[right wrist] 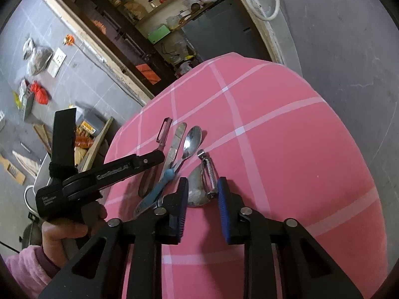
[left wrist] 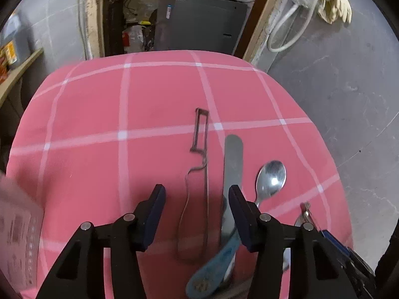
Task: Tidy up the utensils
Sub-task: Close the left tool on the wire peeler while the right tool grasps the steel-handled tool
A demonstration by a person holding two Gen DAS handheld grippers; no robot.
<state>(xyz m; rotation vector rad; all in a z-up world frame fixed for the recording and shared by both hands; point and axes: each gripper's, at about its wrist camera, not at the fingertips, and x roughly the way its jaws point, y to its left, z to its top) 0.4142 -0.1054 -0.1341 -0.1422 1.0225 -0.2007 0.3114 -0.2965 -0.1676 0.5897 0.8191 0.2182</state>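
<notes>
The right gripper (right wrist: 202,199) stands part open astride a metal peeler (right wrist: 210,174); contact is unclear. The left gripper (left wrist: 197,210) is half open over a dark peeler (left wrist: 197,174) and knife (left wrist: 232,164), spoon (left wrist: 271,178) just beside; pink tablecloth (left wrist: 99,114) lies bare leftward

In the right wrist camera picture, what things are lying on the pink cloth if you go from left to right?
Wire peeler → knife → spoon → metal peeler.
</notes>
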